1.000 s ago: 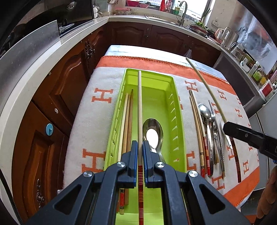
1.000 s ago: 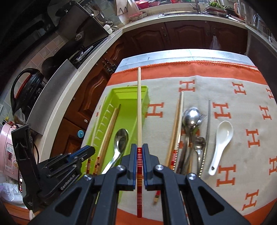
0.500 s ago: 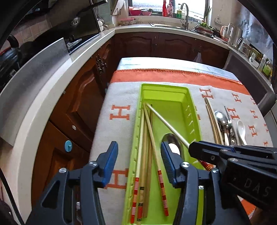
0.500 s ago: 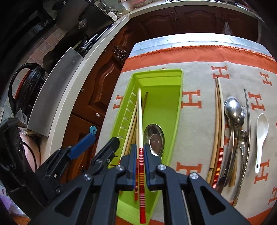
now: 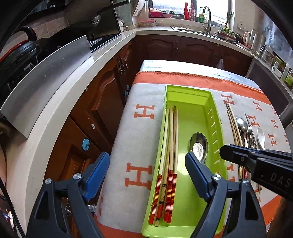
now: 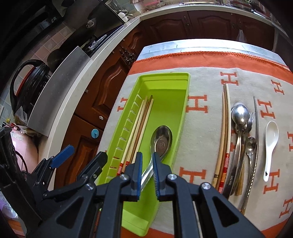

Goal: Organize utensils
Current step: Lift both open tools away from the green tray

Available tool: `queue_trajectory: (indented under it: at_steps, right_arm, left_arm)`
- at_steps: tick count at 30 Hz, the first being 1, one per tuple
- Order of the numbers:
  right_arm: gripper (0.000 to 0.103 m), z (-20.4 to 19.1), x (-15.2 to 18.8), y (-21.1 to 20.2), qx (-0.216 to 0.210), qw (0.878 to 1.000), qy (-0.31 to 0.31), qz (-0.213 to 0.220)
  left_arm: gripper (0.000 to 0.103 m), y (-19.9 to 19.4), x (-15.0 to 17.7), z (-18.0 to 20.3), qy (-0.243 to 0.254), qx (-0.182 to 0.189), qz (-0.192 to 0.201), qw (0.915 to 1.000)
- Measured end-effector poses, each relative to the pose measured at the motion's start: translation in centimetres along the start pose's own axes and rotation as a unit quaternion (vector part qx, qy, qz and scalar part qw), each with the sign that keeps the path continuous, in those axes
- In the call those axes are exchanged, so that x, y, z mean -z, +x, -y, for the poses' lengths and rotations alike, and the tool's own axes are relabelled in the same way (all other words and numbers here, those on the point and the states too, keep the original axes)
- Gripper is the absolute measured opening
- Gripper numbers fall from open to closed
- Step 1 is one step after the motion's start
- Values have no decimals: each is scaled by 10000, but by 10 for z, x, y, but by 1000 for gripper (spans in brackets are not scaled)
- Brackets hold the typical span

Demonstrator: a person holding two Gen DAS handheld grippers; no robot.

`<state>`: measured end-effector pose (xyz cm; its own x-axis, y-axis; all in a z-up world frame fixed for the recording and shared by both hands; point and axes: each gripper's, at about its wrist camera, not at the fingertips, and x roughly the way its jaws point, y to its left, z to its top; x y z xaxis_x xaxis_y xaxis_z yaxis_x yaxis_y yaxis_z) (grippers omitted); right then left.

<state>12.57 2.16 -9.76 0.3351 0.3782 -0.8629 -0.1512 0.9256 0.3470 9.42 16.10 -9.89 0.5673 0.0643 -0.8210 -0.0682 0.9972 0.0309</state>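
A lime green tray [image 5: 188,95] [image 6: 164,80] lies on a grey and orange cloth. Several chopsticks [image 5: 170,152] [image 6: 141,120] lie along its left side and a steel spoon [image 5: 198,146] [image 6: 162,141] lies to their right. My left gripper [image 5: 146,174] is wide open and empty above the tray's near end. My right gripper [image 6: 146,164] is slightly open and empty above the spoon's handle. Right of the tray lie two chopsticks [image 6: 224,131], steel spoons and a fork [image 6: 239,128], a metal rod [image 6: 256,131] and a white ceramic spoon [image 6: 271,141].
The table's left edge drops to dark wooden cabinets [image 5: 102,102] under a pale countertop [image 5: 60,102]. A sink and bottles [image 5: 197,16] stand on the far counter. The cloth [image 6: 201,62] covers the table to an orange border at the back.
Both grippers have let go of their chopsticks, which now lie in the tray with the others. The left gripper opened wide first; the right gripper opened a little and drew back.
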Motion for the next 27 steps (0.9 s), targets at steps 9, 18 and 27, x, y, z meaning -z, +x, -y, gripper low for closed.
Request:
queue_trajectory:
  at_steps: [9,18,27]
  right_arm:
    - [11,16,5,-26,68,9994,-72,335]
    - [11,36,10,-58,183,9969,-150,756]
    - [11,81,12,-90,328,9935,-4,1089]
  left_arm:
    - [88,-7,2,14,44,106,-35,9999]
    - [88,-16,0,42,169,257,-55,9995]
    - [89,-27,-8,86,510,451,-14,9977]
